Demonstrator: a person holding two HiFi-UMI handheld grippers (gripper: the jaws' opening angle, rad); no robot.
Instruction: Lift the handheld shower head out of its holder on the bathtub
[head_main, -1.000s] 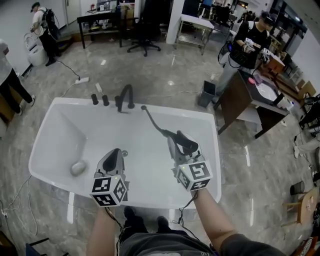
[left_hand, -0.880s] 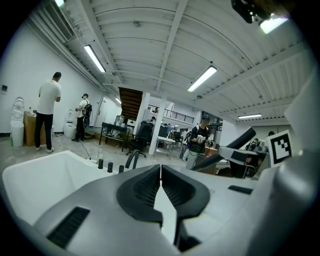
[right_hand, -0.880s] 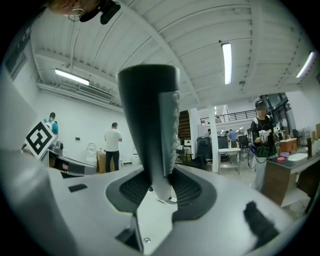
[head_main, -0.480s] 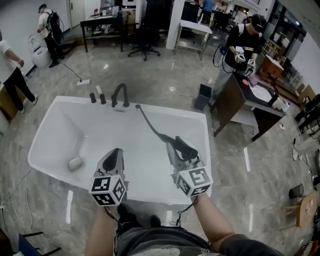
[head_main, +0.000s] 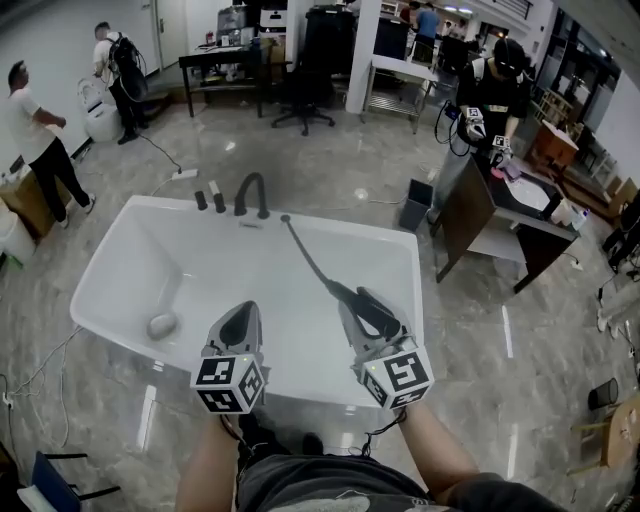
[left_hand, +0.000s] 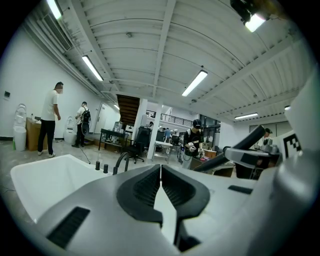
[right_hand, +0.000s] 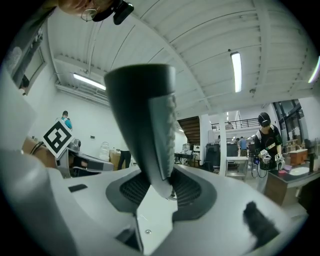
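Right hand-held gripper (head_main: 356, 305) — around shower head (right_hand: 142, 110)

Bright, even light falls from long ceiling tubes (left_hand: 195, 82), and the polished marble floor (head_main: 330, 150) throws back pale glints. The white bathtub (head_main: 130, 250) holds only soft shadow. Both gripper views bulge like a fisheye and go black at the corners. Close to the lens, the shower head (right_hand: 145, 125) looks soft.

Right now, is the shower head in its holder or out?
Out: the right gripper clamps the shower head above the tub, hose trailing to the far rim.
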